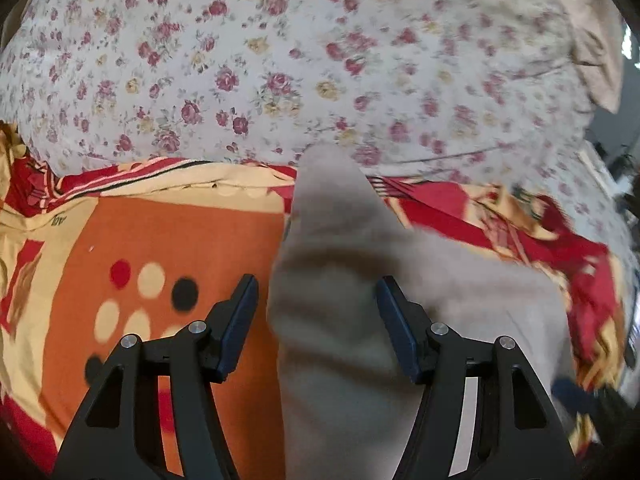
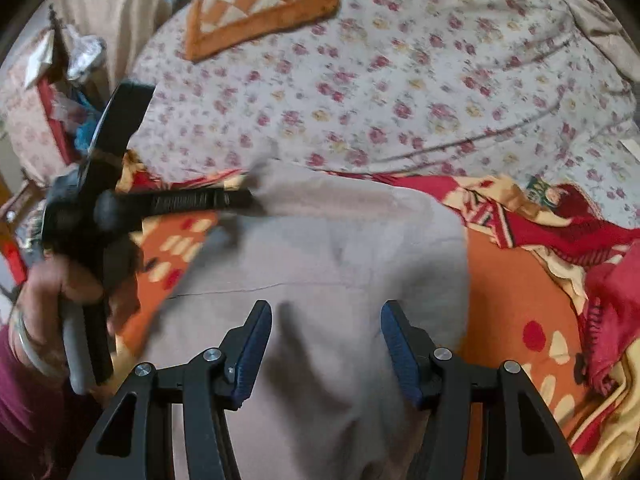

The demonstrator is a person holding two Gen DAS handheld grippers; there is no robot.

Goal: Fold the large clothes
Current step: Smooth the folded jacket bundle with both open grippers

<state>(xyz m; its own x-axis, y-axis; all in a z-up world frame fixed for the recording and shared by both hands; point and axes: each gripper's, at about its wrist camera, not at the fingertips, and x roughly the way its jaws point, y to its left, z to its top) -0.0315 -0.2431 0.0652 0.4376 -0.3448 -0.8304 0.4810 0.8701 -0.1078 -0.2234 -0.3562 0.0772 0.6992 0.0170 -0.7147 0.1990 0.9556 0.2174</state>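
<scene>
The grey garment (image 1: 344, 280) runs off the bottom edge, its far tip seemingly motion-blurred.

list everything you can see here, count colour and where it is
garment: 1, pale grey-beige, spread on the blanket, under both grippers
blanket: 1, orange, red and cream with dots, under the garment
bedsheet: 1, white with pink and yellow roses, covering the bed beyond the blanket
checked mat: 1, orange and cream, far side of the bed
clutter: several items, mixed colours, beside the bed at left, too blurred to name
left gripper: 1, black with blue pads, jaws open over the garment
right gripper: 1, same, jaws open over the garment
hand: 1, holding the left gripper's handle
</scene>
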